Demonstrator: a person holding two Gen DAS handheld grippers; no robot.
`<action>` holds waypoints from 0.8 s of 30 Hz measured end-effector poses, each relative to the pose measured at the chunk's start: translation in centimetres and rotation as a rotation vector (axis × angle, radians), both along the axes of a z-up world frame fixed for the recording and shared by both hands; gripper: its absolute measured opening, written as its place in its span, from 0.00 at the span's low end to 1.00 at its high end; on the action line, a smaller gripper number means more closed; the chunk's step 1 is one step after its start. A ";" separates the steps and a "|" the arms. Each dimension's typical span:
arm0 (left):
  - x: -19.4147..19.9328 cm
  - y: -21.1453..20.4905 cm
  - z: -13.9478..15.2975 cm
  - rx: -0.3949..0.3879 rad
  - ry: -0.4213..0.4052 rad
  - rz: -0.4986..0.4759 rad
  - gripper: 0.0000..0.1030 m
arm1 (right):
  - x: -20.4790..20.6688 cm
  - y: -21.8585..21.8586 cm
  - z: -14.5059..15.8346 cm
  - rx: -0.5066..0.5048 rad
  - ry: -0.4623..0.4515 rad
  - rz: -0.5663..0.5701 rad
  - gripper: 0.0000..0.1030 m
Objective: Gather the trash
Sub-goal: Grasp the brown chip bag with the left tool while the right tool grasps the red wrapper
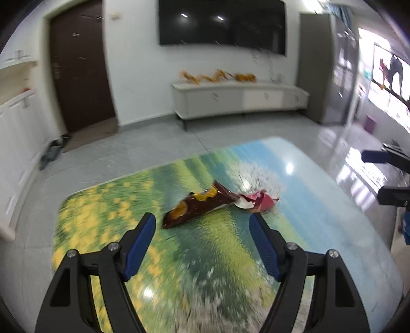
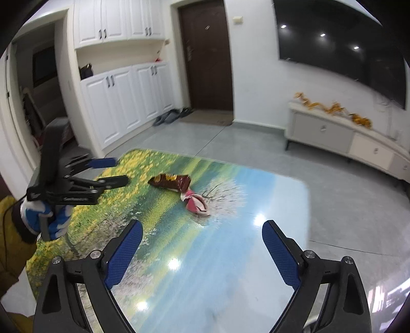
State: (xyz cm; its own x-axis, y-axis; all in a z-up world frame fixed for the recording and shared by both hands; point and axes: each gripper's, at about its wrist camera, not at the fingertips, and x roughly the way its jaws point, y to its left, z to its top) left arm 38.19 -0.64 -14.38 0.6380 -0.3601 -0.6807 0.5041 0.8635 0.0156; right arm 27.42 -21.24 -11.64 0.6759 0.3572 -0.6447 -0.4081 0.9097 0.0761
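Glossy landscape-print counter (image 1: 320,194), and mid-frame lies a crumpled brown-and-orange snack wrapper (image 1: 194,207), touching a pink-red wrapper (image 1: 261,202) at its right end. Left gripper (image 1: 202,225) nearer, jaws wide, empty; right gripper (image 2: 202,233) likewise (no contact yet). Brown wrapper's long axis runs lower left to upper right.

ahead of the claw, a dark door (image 1: 79,66) and black wall screen (image 1: 222,24) on white walls; a low cabinet (image 1: 238,98) stands on grey tiles.
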 end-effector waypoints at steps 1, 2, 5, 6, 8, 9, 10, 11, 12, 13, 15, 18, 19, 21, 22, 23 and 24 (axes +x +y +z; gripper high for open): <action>1.1 -0.6 -0.8 0.013 0.016 -0.033 0.72 | 0.9 0.1 -0.6 -0.001 0.011 0.012 0.90; 1.8 -1.1 -1.4 0.029 0.022 -0.049 0.72 | 1.9 0.3 -1.4 -0.002 0.024 0.027 0.89; 3.8 -2.3 -2.8 0.067 0.037 -0.092 0.72 | 4.6 0.6 -3.5 -0.012 0.061 0.067 0.89; 4.3 -2.5 -3.2 0.076 0.038 -0.103 0.72 | 5.2 0.8 -4.0 -0.017 0.071 0.080 0.88; 5.1 -2.8 -3.9 0.100 0.041 -0.124 0.72 | 6.4 1.0 -5.1 -0.039 0.085 0.105 0.88; 5.4 -3.0 -4.2 0.112 0.043 -0.133 0.72 | 6.8 1.2 -5.4 -0.046 0.088 0.117 0.88; 5.5 -3.1 -4.5 0.119 0.047 -0.143 0.72 | 7.2 1.3 -5.6 -0.050 0.090 0.128 0.88; 5.6 -3.2 -4.8 0.126 0.053 -0.155 0.72 | 7.7 1.5 -5.9 -0.054 0.093 0.144 0.87; 5.6 -3.2 -5.1 0.138 0.055 -0.167 0.71 | 8.3 1.6 -6.0 -0.055 0.095 0.160 0.87; 5.6 -3.3 -5.2 0.148 0.054 -0.173 0.71 | 8.8 1.9 -6.3 -0.057 0.097 0.175 0.85; 5.7 -3.4 -5.5 0.170 0.054 -0.187 0.64 | 9.7 2.8 -6.7 -0.069 0.099 0.207 0.82; 5.6 -3.2 -5.6 0.155 0.073 -0.193 0.51 | 11.0 4.0 -7.4 -0.084 0.109 0.251 0.76; 5.7 -3.0 -5.6 0.143 0.080 -0.193 0.49 | 11.3 4.3 -7.6 -0.092 0.112 0.259 0.72; 5.7 -2.8 -5.6 0.129 0.089 -0.185 0.43 | 11.8 5.0 -8.1 -0.103 0.123 0.276 0.65; 5.6 -2.7 -5.5 0.128 0.088 -0.178 0.41 | 12.1 5.3 -8.4 -0.107 0.132 0.279 0.61; 5.6 -2.7 -5.5 0.127 0.088 -0.173 0.36 | 12.5 5.6 -8.7 -0.108 0.140 0.283 0.59; 5.7 -2.6 -5.6 0.123 0.091 -0.168 0.32 | 12.7 5.8 -9.0 -0.107 0.152 0.289 0.53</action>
